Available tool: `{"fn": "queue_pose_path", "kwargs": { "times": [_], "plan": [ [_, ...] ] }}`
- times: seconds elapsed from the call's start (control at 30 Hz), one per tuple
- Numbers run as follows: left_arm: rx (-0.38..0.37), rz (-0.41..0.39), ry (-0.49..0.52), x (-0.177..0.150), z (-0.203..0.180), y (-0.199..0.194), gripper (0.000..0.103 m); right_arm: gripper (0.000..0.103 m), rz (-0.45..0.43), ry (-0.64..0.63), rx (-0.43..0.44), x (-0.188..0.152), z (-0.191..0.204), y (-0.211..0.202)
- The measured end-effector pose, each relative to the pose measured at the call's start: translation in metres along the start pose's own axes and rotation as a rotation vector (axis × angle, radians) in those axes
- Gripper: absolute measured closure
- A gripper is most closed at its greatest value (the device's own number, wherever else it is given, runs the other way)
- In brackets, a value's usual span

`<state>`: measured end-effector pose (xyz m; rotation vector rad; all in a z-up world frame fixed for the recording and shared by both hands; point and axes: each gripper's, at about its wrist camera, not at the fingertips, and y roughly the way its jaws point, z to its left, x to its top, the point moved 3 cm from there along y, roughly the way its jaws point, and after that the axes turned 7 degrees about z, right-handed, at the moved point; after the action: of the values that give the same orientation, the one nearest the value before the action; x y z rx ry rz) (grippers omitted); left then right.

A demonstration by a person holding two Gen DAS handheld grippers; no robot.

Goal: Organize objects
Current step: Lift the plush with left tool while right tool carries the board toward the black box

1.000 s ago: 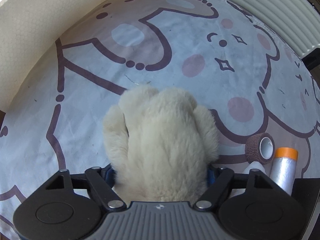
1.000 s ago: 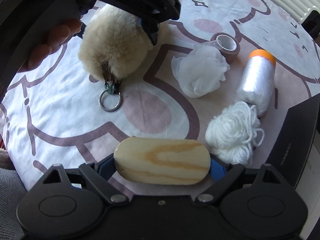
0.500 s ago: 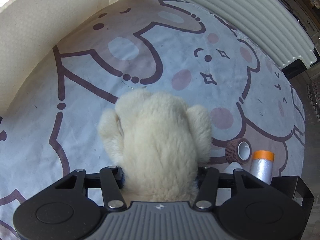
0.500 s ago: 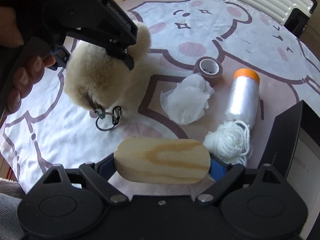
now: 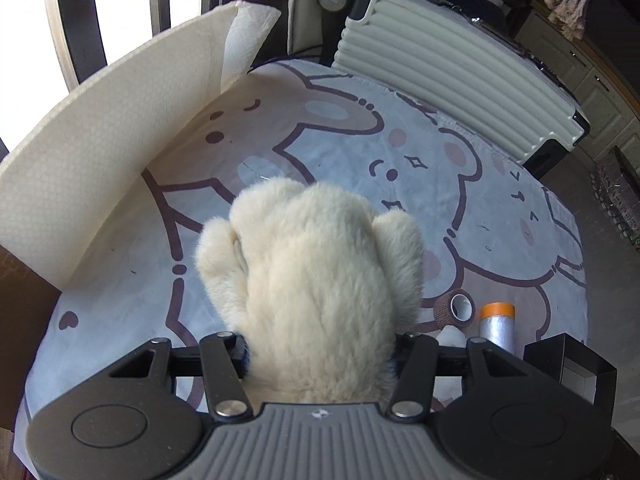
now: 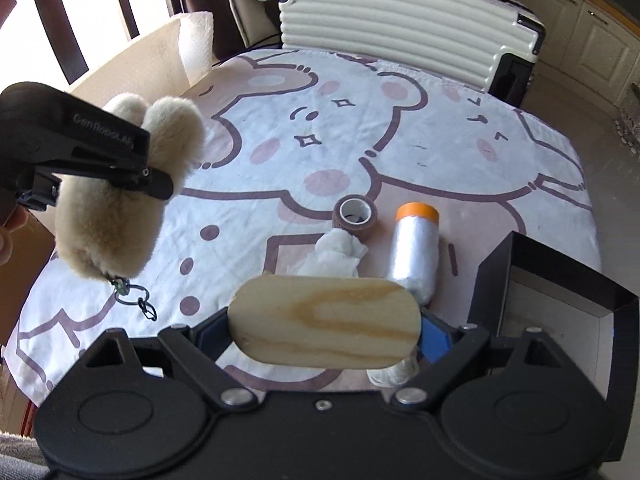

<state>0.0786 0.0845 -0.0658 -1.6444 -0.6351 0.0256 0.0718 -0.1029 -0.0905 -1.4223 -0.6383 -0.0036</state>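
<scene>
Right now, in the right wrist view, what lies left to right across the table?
Plush toy held in the left tool → brown tape roll → orange-capped film roll → black box.

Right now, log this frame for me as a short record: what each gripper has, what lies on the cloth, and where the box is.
left gripper: shut on the plush keychain toy, lifted off the cloth
right gripper: shut on the wooden block, held across its long ends
on the cloth: brown tape roll, orange-capped film roll, crumpled white tissue
black box: open, at the cloth's right edge
white yarn: mostly hidden behind the block
</scene>
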Motion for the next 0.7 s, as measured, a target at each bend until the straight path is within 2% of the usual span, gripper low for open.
{"fn": "queue_pose_path", "kwargs": {
  "times": [0.4, 0.7],
  "plan": [
    [0.009, -0.116, 0.125, -0.016, -0.008, -0.059, 0.049, 0.009, -0.153, 0.114, -0.06, 0.0, -0.017, -0.061],
    [-0.001, -0.164, 0.217, -0.029, -0.016, -0.079, 0.049, 0.01, -0.235, 0.184, -0.099, 0.0, -0.023, -0.094]
  ]
}}
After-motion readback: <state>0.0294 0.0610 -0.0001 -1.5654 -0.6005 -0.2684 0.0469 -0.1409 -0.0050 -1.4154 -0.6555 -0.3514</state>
